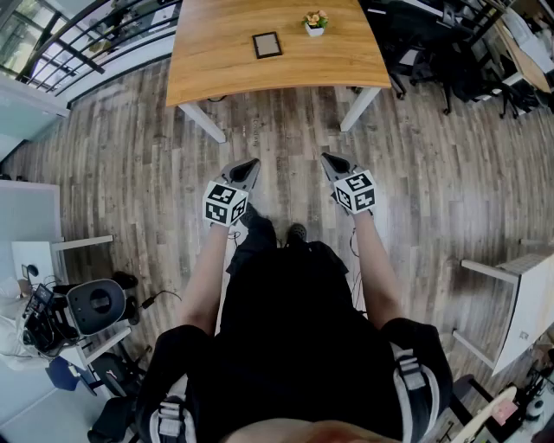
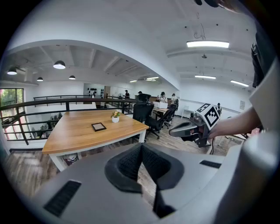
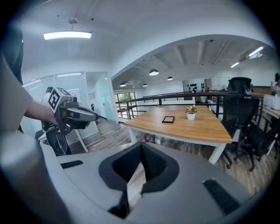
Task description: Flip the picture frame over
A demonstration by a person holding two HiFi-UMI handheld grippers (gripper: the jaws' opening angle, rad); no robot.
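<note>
Approach comes first: we walk up to table (image 1: 216,69), since frame (image 1: 267,44) lies flat there, out of reach. Left gripper (image 1: 252,163) and right gripper (image 1: 327,157) both have jaws pressed together with nothing between, so we open one before contact. Best way, we judge: slip jaw under near edge, lift, steady far edge with other gripper, turn slowly, stay off pot (image 1: 315,24). Frame lies at 12 o'clock from both grippers, well apart from them. Pot stands near frame, at its 2 o'clock.
</note>
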